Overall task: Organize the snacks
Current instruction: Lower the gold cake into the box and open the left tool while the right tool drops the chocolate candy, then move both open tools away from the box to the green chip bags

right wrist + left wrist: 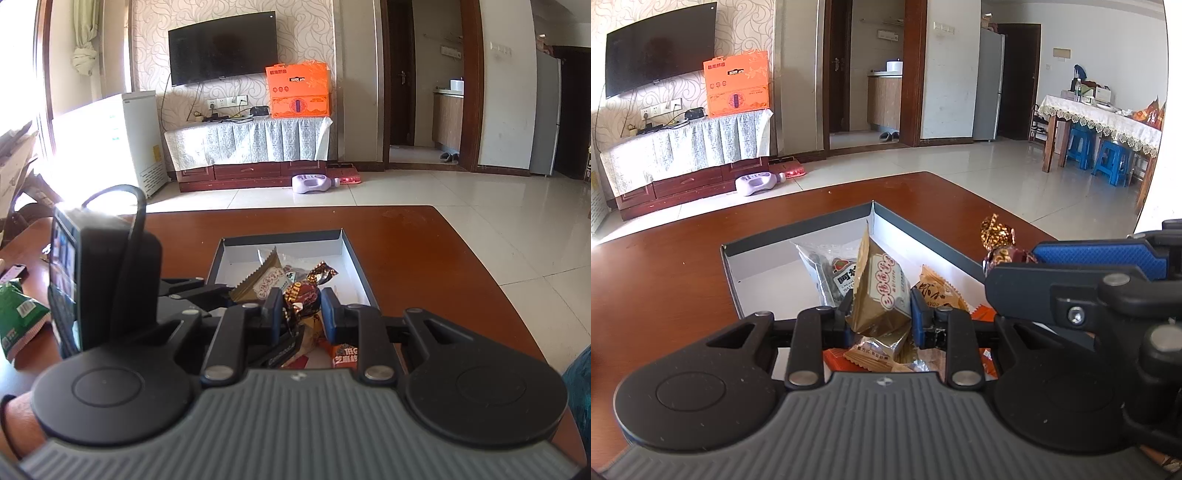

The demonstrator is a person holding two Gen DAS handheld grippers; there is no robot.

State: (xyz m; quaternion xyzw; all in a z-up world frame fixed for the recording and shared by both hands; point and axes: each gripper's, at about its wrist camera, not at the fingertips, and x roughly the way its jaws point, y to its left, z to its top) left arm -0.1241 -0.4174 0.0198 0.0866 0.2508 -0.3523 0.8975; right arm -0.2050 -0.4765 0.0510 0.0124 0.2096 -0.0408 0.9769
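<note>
1. While both grippers hover over the shallow grey-rimmed white cardboard box on the reddish-brown wooden table, each has a snack between its fingers.
2. Left gripper: blue pads clamp a tan foil-wrapped pastry packet with a white label, upright, over the box's near end.
3. Right gripper: closed on a brown-and-gold twist-wrapped candy, above the box.
4. Box contents: clear biscuit packet, orange-tan wrapped snack, further small wrappers near the front edge.
5. Green snack bag lies on the table, well left of the box.
</note>
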